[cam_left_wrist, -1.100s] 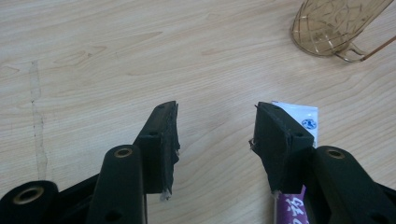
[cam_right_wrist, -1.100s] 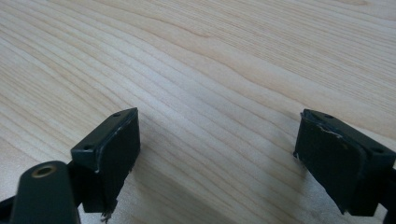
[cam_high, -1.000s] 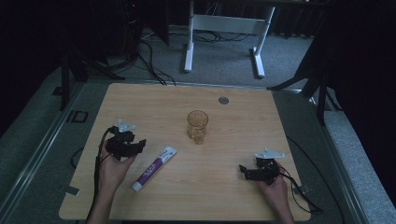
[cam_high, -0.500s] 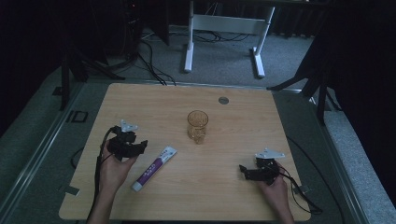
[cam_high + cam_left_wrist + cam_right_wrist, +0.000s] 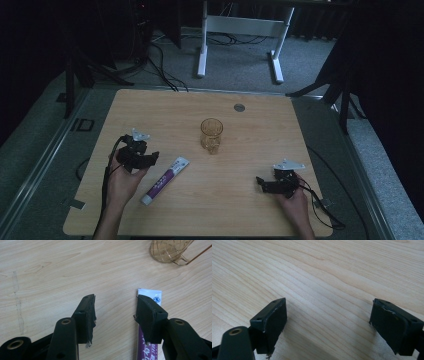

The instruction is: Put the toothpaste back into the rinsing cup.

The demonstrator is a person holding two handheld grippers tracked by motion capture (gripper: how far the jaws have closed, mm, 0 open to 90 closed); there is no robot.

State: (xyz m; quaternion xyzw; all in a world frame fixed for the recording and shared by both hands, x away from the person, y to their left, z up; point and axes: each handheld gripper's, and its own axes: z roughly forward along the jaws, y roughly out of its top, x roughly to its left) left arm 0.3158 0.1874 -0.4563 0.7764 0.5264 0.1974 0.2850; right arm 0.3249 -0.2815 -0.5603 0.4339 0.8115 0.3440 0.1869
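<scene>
On the light wooden table (image 5: 165, 107), the left gripper (image 5: 150, 159) hovers with jaws partly apart, empty, just left of the white and purple toothpaste tube (image 5: 165, 180). An amber glass mug (image 5: 211, 135) stands farther, centre. The right gripper (image 5: 260, 182) rests near right, jaws wide, empty.

The high view is dim, its surroundings nearly black, while both gripper views are brighter and sharp, with soft shadows under the jaws.

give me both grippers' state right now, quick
left gripper: open, holding nothing, toothpaste tube under its right-hand jaw
right gripper: open wide, holding nothing, bare table between jaws
</scene>
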